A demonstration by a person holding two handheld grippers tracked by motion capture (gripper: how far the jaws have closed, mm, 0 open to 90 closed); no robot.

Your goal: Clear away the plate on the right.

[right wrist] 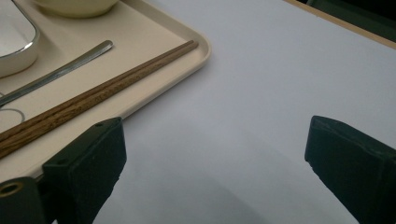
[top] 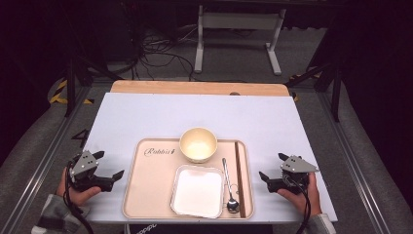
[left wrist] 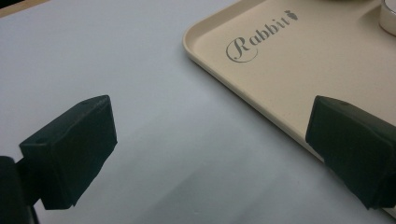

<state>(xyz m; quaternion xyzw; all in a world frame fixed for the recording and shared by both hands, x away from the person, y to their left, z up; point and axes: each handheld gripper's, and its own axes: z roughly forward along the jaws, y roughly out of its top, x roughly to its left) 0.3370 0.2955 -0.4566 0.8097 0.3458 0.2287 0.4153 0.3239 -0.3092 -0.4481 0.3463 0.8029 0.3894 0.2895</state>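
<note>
— The tongs, how do they stand?
— Both pairs are spread wide with nothing between them. The left tongs (top: 111, 165) sit just off the left edge of the tray (top: 146, 195), low over the white worktop (top: 146, 117); in the left gripper view one jaw hangs over the tray's rim beside the "Rabbit" lettering (left wrist: 259, 37).
— And the right tongs?
— The right tongs (top: 273, 166) hover just off the tray's right edge, one jaw close by the rim near the chopsticks (right wrist: 93, 95).
— Where is the tray itself?
— At the near middle of the worktop. It carries a round bowl (top: 198, 144) at the back, a square white dish (top: 197, 190) in front of it, then a spoon (top: 229, 185) and the chopsticks lying lengthwise along the right side.
</note>
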